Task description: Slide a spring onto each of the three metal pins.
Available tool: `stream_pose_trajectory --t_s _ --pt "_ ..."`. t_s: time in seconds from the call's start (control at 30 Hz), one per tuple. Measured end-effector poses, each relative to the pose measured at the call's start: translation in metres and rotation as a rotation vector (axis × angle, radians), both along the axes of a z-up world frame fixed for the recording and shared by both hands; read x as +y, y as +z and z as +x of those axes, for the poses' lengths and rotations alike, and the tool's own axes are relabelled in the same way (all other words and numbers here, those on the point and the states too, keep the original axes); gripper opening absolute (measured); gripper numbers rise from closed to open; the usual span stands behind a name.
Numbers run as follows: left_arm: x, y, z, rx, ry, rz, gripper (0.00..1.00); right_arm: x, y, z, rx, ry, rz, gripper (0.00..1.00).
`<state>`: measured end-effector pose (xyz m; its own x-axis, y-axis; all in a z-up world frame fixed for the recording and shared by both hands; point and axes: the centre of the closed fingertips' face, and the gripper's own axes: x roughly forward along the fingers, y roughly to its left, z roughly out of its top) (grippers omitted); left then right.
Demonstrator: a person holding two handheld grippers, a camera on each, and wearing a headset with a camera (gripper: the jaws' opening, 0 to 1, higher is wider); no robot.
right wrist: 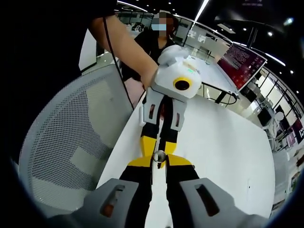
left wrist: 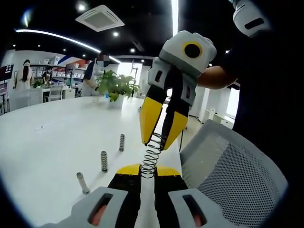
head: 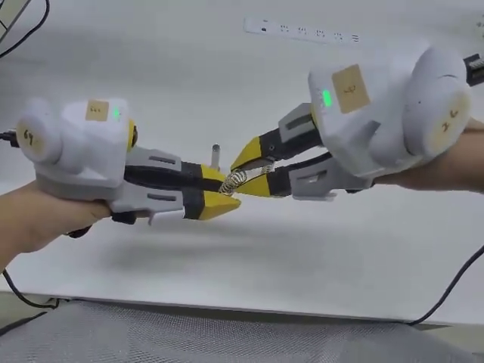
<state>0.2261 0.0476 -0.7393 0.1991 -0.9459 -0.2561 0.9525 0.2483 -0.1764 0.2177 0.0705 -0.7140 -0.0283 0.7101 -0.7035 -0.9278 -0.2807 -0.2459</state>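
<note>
A small steel spring (head: 237,181) hangs in the air between my two grippers, above the white table (head: 302,249). My left gripper (head: 227,198) is shut on its near end (left wrist: 148,171). My right gripper (head: 240,175) comes in from the opposite side, and its yellow fingers (left wrist: 152,118) close around the spring's far end (right wrist: 159,156). On the table to the left stand three metal pins. The far pin (left wrist: 121,141) and the middle pin (left wrist: 103,160) each carry a spring. The near pin (left wrist: 82,183) is bare. One pin (head: 215,155) shows behind the jaws.
A grey mesh chair (left wrist: 228,175) stands at the table's near edge (head: 227,306). A white power strip (head: 302,32) lies at the back, and a black cable (head: 446,291) hangs off the right side. A potted plant (left wrist: 116,85) stands far down the table.
</note>
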Motion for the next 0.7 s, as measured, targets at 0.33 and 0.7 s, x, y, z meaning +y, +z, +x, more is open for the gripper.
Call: stream_pose_trajectory --t_s 0.33,0.7 --pt "-0.003 0.005 0.001 0.0 0.004 -0.019 0.01 0.008 0.009 0.004 0.124 -0.093 0.107 0.08" --pt "-0.001 0.002 0.004 -0.006 0.015 -0.005 0.01 0.015 0.01 0.005 0.211 -0.229 0.234 0.07"
